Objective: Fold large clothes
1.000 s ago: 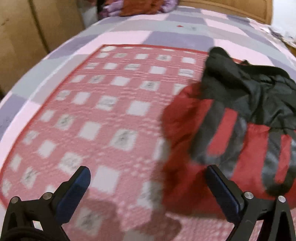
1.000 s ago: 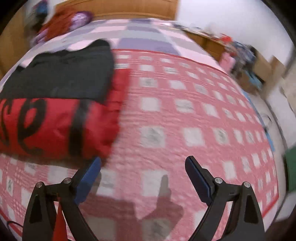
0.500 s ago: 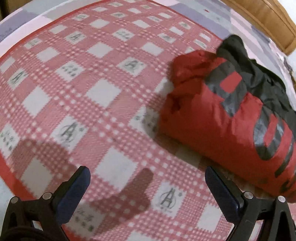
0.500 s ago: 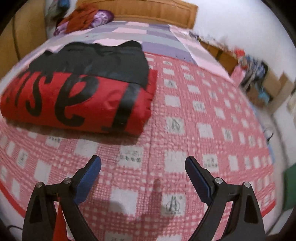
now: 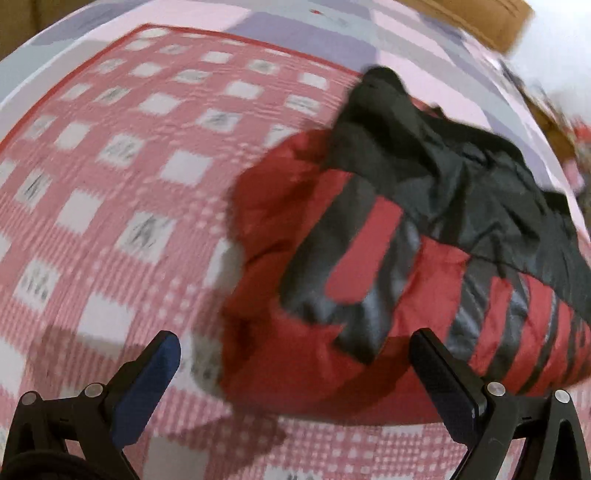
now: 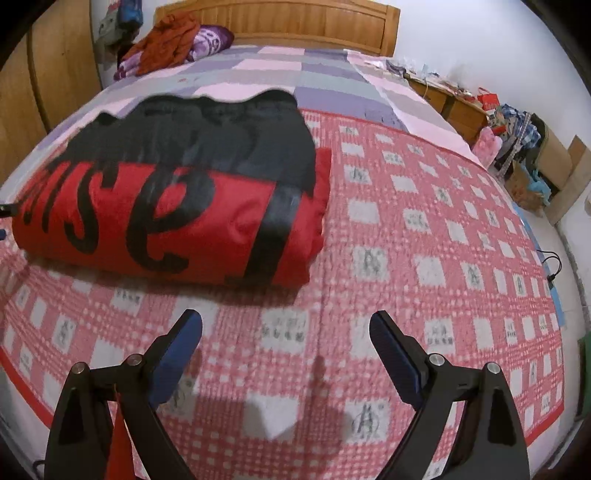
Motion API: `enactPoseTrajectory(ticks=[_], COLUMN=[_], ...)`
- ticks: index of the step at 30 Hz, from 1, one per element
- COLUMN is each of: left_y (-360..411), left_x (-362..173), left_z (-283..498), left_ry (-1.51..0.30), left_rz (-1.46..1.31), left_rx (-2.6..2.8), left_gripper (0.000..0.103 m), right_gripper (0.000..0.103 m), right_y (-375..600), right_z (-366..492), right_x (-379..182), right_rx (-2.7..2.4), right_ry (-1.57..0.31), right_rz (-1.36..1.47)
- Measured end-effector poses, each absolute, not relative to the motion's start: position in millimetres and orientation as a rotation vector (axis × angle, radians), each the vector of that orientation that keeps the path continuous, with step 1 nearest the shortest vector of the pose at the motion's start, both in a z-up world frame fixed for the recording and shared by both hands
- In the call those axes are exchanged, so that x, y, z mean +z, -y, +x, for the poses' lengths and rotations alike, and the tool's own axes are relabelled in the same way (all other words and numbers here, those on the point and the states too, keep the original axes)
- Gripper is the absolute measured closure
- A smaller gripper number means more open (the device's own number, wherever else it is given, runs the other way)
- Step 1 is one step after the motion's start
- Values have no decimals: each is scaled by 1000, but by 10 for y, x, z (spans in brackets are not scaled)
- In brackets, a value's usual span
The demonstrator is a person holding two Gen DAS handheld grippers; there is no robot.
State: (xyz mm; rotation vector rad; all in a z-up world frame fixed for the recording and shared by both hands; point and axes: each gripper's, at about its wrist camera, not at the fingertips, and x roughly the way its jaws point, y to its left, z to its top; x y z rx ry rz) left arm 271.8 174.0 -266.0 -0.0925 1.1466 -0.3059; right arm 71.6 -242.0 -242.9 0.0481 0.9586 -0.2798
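Note:
A folded red and black jacket [image 6: 173, 206] with large black letters lies on a red and white checked blanket [image 6: 424, 236] on the bed. In the left wrist view the same jacket [image 5: 388, 258] fills the right half, blurred, its red end bunched. My left gripper [image 5: 295, 339] is open, and the jacket's near red edge lies between and just beyond its fingers. My right gripper [image 6: 286, 321] is open too, over bare blanket a little in front of the jacket's right end, holding nothing.
A wooden headboard [image 6: 314, 26] stands at the far end with a heap of orange and purple clothes [image 6: 173, 44] by it. A wooden wardrobe [image 6: 44, 81] is on the left. Bedside furniture and cluttered boxes [image 6: 517, 140] line the right side.
The left gripper has swung back toward the jacket, which now sits close between its fingers. The right gripper has pulled slightly back; the jacket lies still.

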Motion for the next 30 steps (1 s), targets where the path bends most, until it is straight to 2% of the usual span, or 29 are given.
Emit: enactPoseTrajectory(ticks=[6,9,13,15,20,26,28,29,30], left_y=[-1575,-1512,-1571,-1587,-1653,-1583,-1527,-1496,-1471], left_x=[-2660,-2817,-2997,-3058,-3261,-3341,-3287,-3221,-3166], left_z=[2956,3086,3200,3197,3244,3288,3260,3225,3182], left_ry=[-1127,-1179,-1241,-1245,-1285,-1273,-1245,-1222,-1202], left_rz=[60,95,25,13,-98,-122,-108,-89,-70], left_rx=[-313,-344,-391,-406,-456,-511,-525,-522,-525], left_gripper=[0,0,0,0,0,0,14,17,27], right_gripper=[10,9,8,0,0,0,9,13,21], right_y=[2600,2731,2937,3043,3238,3238,3181,3141,3087], right_z=[1021,1220,1433,1462,1510,1639,1667,1668,1655], right_x=[-2296,-2363,-2637,-2759,-3079,-3161,-3111,-3075,-3021], right_rx=[-248,-228,-174,-161,-51,9,34,25,18], right_ry=[-923,-954,-1042,-1054,-1090,-1085,-1070,-1067,-1058], right_rz=[127,177,296,363,573,619,609,583,550])
